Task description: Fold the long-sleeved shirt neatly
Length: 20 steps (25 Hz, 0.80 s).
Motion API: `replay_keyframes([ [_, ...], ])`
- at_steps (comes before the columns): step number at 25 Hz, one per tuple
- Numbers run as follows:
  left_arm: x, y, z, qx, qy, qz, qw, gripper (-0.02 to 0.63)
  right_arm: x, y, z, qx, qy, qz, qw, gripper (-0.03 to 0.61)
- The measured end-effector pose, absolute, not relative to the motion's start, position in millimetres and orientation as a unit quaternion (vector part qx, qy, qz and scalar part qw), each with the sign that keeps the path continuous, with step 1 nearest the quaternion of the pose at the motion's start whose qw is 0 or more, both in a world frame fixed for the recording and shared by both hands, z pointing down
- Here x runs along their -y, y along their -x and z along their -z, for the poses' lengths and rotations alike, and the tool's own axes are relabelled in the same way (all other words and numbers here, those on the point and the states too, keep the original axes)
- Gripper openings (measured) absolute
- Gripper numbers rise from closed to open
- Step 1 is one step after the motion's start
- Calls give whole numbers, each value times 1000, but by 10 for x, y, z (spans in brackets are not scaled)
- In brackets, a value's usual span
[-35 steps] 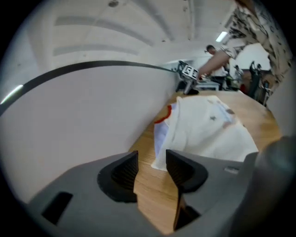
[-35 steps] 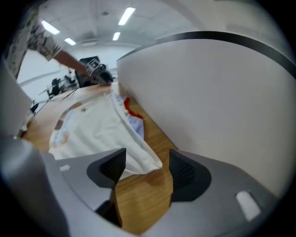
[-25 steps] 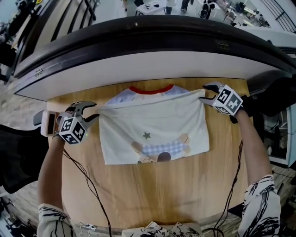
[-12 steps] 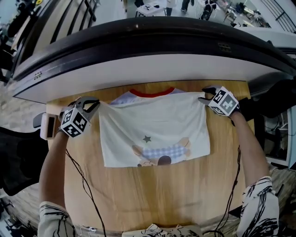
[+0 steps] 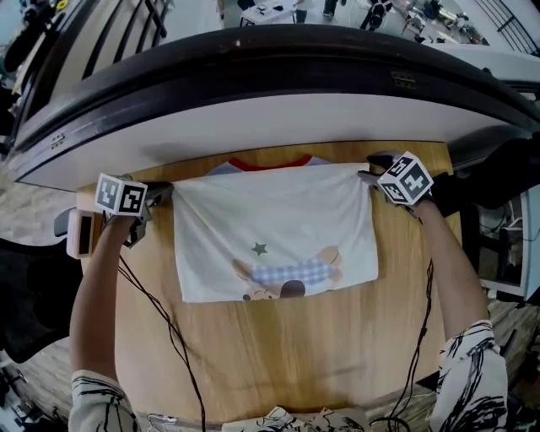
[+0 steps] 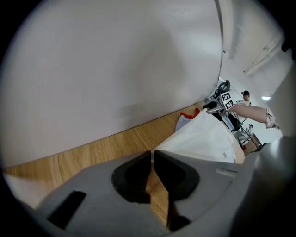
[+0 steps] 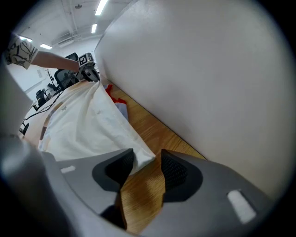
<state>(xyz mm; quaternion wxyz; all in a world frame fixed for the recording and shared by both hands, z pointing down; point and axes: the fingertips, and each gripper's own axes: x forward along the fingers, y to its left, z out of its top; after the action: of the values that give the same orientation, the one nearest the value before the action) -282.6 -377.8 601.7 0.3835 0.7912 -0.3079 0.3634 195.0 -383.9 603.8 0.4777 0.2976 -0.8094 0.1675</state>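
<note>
Red collar (image 5: 270, 162) mostly under shirt (image 5: 274, 221) fold

Bright, even light is cast from ceiling lights (image 7: 98, 7); soft shadows are thrown on the desk (image 5: 278, 337). Gripper views are bowed, edges darkened.

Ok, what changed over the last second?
Left claw rolled over, moved away from the person and shut, seemingly on the shirt at its upper-left corner. Right claw has just been closing a little, the other corner between its jaws, not clamped. The shirt is still spread on the table.
</note>
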Motion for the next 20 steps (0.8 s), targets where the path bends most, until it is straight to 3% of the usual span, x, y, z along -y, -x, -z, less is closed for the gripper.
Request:
replay_keyframes([
  [2,3791,2805,-5984,309,-797,-354,381,38,3875,-1990,-6013,809,-311,-159,473,216],
  [3,3815,2769,-5940,307,-809,-338,370,81,3905,-1998,-5965,812,-319,-144,467,222],
  [4,3846,2720,-5848,303,-830,-317,344,219,3928,-1966,-5881,822,-321,-121,454,222],
  [5,3873,2664,-5699,301,-856,-297,298,255,3927,-1877,-5766,840,-311,-93,435,221],
  [8,3792,2386,-5232,268,-911,-296,106,252,3731,-1436,-5483,894,-214,-39,392,219],
  [10,3549,2058,-5221,193,-917,-347,31,199,3580,-1219,-5467,903,-151,-43,400,172],
  [14,3274,1647,-5567,104,-898,-427,7,195,3446,-1053,-5660,886,-100,-72,448,155],
  [20,3287,1644,-5749,126,-895,-426,37,183,3451,-1032,-5940,856,-89,-109,497,140],
])
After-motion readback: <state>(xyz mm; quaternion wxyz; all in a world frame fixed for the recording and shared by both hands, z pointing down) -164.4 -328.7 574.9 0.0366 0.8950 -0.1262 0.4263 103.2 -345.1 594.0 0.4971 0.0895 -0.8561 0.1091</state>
